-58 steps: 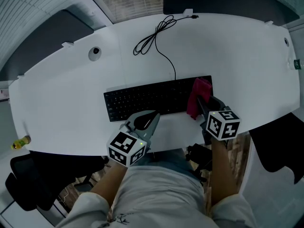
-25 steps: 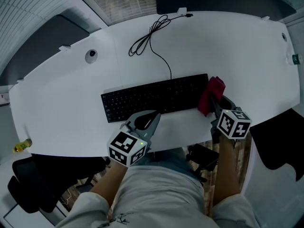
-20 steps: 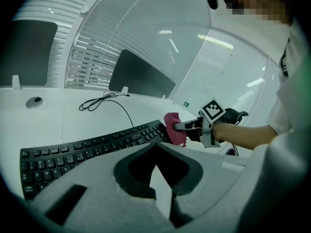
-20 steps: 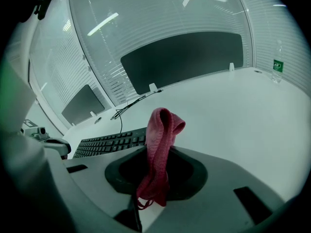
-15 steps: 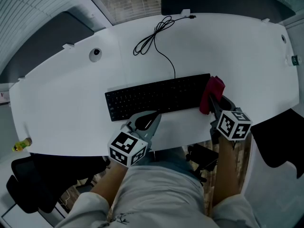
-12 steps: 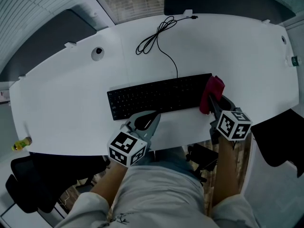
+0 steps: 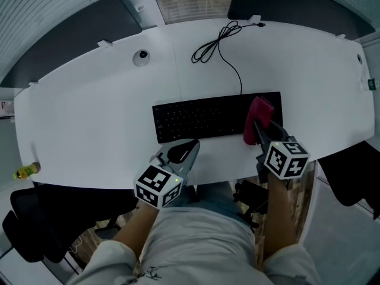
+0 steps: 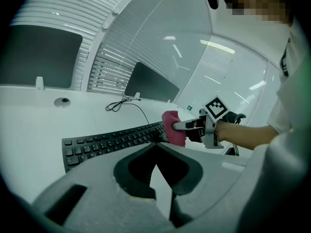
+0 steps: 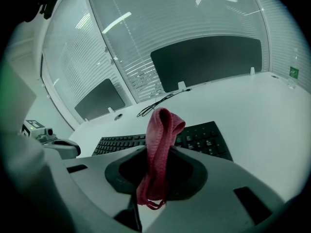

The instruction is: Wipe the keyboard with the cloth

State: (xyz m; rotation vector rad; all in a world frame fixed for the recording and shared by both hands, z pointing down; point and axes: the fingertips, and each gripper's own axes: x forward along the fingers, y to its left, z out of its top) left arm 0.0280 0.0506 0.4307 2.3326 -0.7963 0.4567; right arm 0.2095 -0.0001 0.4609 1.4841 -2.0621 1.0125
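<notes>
A black keyboard (image 7: 208, 117) lies across the white desk (image 7: 89, 111). My right gripper (image 7: 256, 125) is shut on a pink-red cloth (image 7: 257, 113), which hangs over the keyboard's right end. In the right gripper view the cloth (image 9: 160, 135) stands folded between the jaws, with the keys (image 9: 204, 137) just beyond. My left gripper (image 7: 191, 145) hovers at the desk's near edge in front of the keyboard, shut with nothing in it. The left gripper view shows the keyboard (image 8: 112, 142), the cloth (image 8: 174, 127) and the right gripper (image 8: 187, 125) ahead.
The keyboard's black cable (image 7: 217, 40) coils toward the desk's far edge. A round grommet (image 7: 141, 56) sits at the back left. A dark monitor (image 7: 279, 2) stands behind the desk. A small yellow bottle (image 7: 24, 171) and a black chair (image 7: 24, 230) are at the left.
My right gripper has carried the cloth leftward, from beside the keyboard's right edge to over its right end. The head view has shifted. My left gripper stays put.
</notes>
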